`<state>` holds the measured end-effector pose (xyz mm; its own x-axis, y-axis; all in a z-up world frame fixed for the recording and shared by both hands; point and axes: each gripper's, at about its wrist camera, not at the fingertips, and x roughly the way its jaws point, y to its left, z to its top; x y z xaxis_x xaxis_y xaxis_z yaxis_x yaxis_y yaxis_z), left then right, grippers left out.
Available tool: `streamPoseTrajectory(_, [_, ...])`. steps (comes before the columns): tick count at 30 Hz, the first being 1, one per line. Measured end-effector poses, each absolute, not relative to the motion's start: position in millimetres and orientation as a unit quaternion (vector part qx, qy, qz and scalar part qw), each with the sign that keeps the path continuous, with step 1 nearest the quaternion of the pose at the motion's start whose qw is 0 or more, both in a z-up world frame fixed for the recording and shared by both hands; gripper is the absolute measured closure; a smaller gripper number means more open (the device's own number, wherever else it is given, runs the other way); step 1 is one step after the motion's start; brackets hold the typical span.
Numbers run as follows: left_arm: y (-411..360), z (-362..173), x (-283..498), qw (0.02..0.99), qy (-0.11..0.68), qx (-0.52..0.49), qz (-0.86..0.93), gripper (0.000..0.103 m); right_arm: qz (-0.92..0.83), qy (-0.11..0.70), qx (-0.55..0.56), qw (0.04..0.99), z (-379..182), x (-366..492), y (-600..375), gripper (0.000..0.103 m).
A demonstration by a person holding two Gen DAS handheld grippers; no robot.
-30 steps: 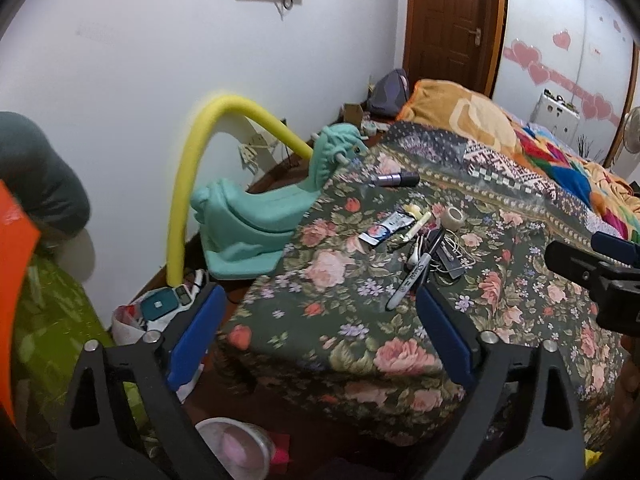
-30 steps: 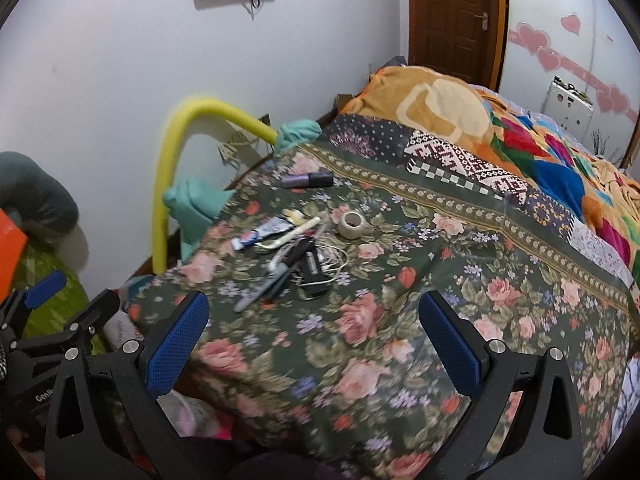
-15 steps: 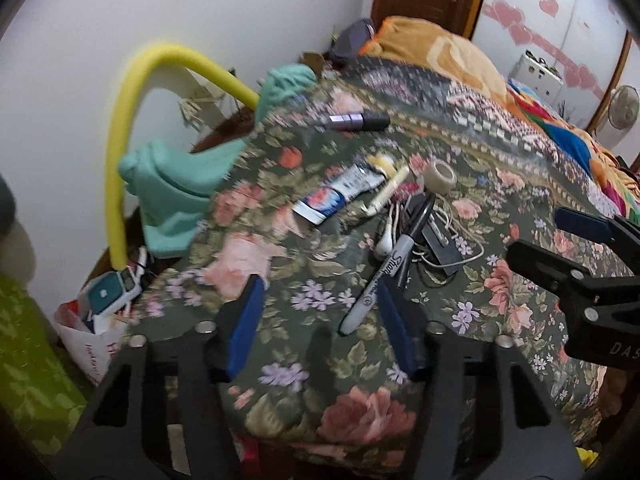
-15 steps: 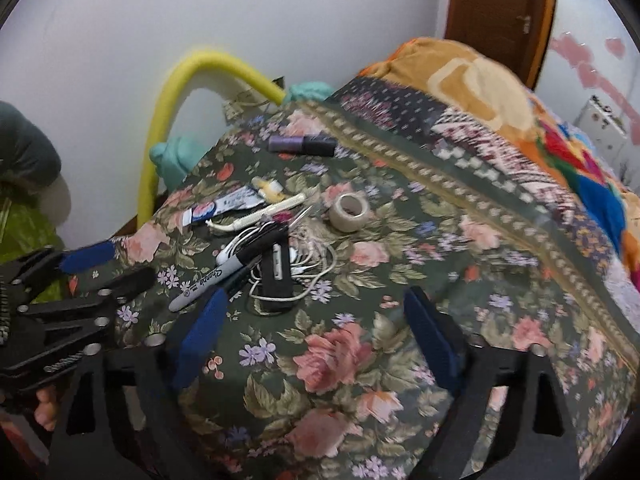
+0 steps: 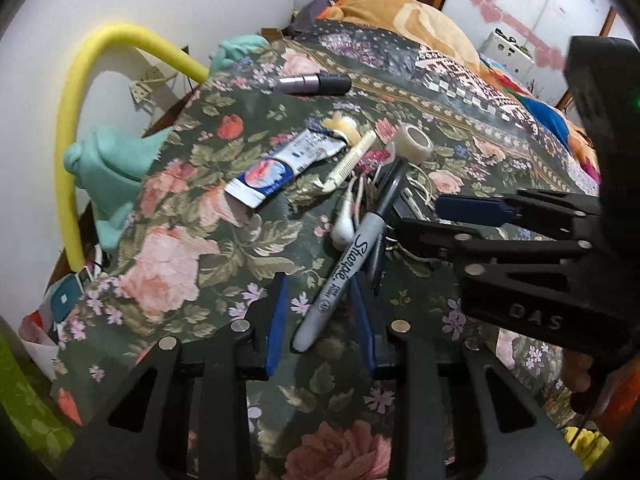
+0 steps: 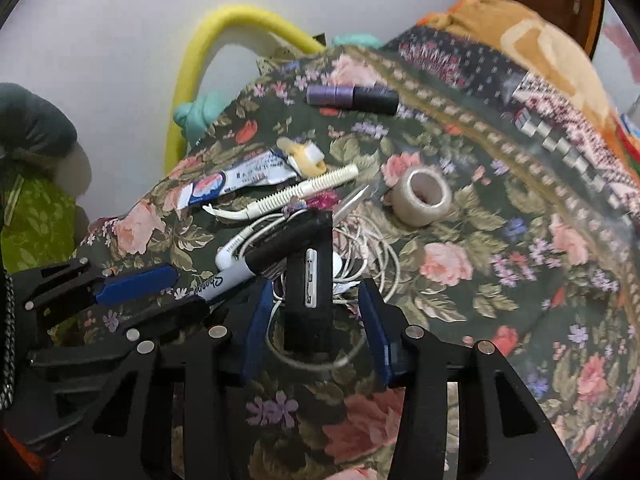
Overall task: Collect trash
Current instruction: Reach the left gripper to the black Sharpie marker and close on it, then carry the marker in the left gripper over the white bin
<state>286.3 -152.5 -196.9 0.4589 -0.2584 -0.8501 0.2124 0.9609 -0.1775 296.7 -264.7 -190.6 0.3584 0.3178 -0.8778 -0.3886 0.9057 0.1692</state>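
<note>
In the left wrist view, the left gripper has its jaws spread narrowly to either side of the tail end of a Sharpie marker lying on the floral bedspread; contact is hard to judge. Beyond it lie a flattened toothpaste tube, white earbuds, a tape roll and a purple-black cylinder.

In the right wrist view, the right gripper has its jaws spread around a black device resting on a coil of white cable, without visibly pressing it. The left gripper sits just beside, at the marker.
</note>
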Motion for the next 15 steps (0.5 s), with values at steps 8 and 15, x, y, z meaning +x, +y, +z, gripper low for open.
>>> streamPoseTrajectory(8, [-157,-201,291,0.852,0.501,-0.02,-0.154,0.082,0.214,0.529,-0.003,0.821,-193,302,-274,0.08])
streamPoseTrajectory(15, [-172,-193,287,0.854,0.491,0.003,-0.172,0.093,0.204,0.512,0.011,0.834,-174,298,-286,0.08])
